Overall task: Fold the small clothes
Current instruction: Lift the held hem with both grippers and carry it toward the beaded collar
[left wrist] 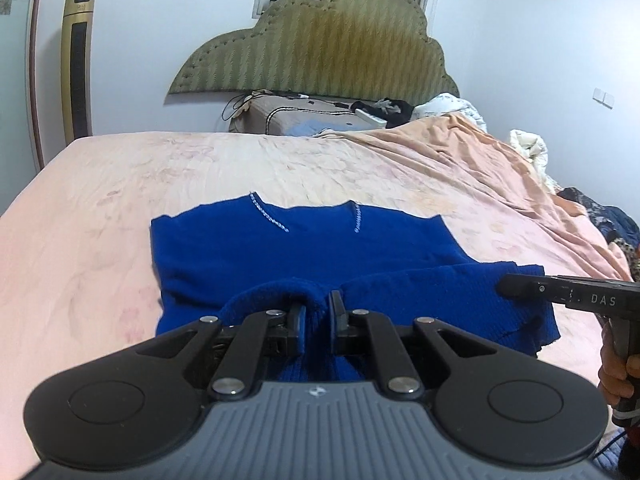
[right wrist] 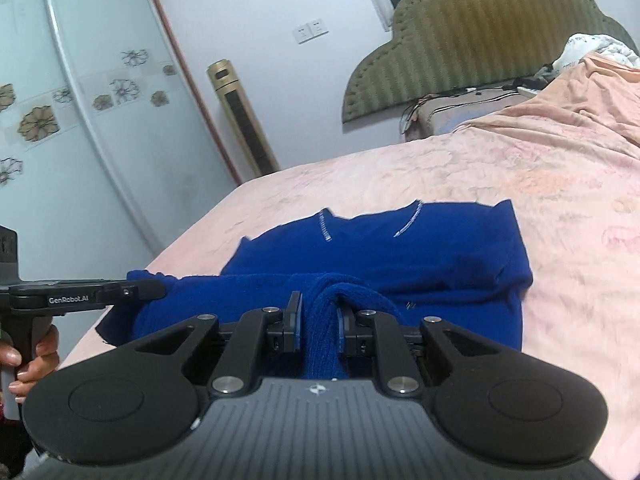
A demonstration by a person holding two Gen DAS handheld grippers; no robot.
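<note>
A royal-blue knit garment point(left wrist: 304, 248) with two pale beaded lines near its far edge lies on the pink bed sheet point(left wrist: 100, 220); it also shows in the right wrist view point(right wrist: 420, 252). My left gripper point(left wrist: 318, 310) is shut on a bunched fold of its near hem. My right gripper point(right wrist: 318, 312) is shut on another bunch of the same hem. The near hem is lifted and lapped over the garment's body. Each gripper shows in the other's view, the right gripper point(left wrist: 520, 286) at the right and the left gripper point(right wrist: 144, 288) at the left.
A green padded headboard point(left wrist: 320, 40) stands against the far wall. Pillows, cables and dark items point(left wrist: 384, 110) lie at the head of the bed. Crumpled bedding and clothes point(left wrist: 600, 220) pile at the right edge. A gold tower fan point(left wrist: 76, 60) stands at the left.
</note>
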